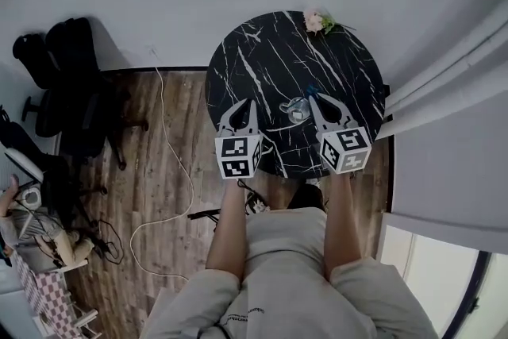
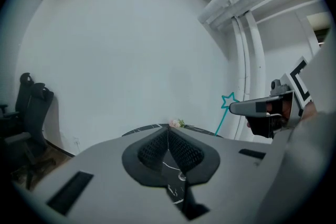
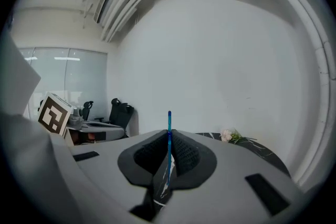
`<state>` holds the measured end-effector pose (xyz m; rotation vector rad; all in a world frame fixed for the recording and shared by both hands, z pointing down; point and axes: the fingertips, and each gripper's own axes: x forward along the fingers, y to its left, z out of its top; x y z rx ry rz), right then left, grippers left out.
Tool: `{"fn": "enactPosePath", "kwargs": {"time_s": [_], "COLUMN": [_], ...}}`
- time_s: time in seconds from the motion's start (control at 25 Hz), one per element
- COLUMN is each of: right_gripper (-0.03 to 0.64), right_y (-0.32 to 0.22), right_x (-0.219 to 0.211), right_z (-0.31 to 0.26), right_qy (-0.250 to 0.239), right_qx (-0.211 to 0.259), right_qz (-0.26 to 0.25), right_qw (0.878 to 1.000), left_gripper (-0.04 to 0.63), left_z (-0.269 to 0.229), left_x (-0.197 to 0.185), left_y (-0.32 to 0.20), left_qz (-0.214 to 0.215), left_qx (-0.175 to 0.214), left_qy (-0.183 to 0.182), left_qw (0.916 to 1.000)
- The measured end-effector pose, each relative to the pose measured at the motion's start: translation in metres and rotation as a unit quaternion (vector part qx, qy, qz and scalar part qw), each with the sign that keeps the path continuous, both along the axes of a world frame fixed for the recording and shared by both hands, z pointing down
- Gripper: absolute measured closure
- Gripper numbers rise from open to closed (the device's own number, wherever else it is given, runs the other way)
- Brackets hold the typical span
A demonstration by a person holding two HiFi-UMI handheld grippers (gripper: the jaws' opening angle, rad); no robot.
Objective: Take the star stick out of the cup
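A clear glass cup stands on the round black marble table, near its front edge. My right gripper is just right of the cup and shut on the thin blue star stick, which shows edge-on between its jaws. In the left gripper view the teal star stands above the right gripper, with the stick slanting down to the left; its lower end is hidden. My left gripper is over the table left of the cup, jaws shut on nothing.
A small bunch of pink flowers lies at the table's far edge. Black office chairs stand on the wooden floor at left, and a white cable trails across it. A pale curtain hangs at right.
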<state>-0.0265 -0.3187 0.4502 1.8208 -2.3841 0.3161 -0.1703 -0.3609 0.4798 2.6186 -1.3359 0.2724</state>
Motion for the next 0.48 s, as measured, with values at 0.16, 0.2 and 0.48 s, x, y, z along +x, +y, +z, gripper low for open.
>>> {"fn": "enactPosePath", "kwargs": {"time_s": [0.16, 0.2, 0.48], "right_gripper": [0.571, 0.572, 0.572], "right_y": [0.004, 0.004, 0.005], "right_x": [-0.029, -0.035, -0.073], "right_z": [0.012, 0.015, 0.031], "right_qy": [-0.008, -0.009, -0.018], "right_qx": [-0.012, -0.014, -0.025], "right_qz": [-0.02, -0.027, -0.062], "right_qw": [1.0, 0.999, 0.998], "left_gripper": [0.572, 0.572, 0.572], "left_z": [-0.003, -0.003, 0.006], "left_x": [-0.022, -0.026, -0.058], "left_y": [0.006, 0.007, 0.011], "left_qz": [-0.017, -0.019, -0.042], "left_qx": [0.003, 0.004, -0.002], "left_qy": [0.0, -0.006, -0.013], "left_qw": [0.9999, 0.9998, 0.999]}}
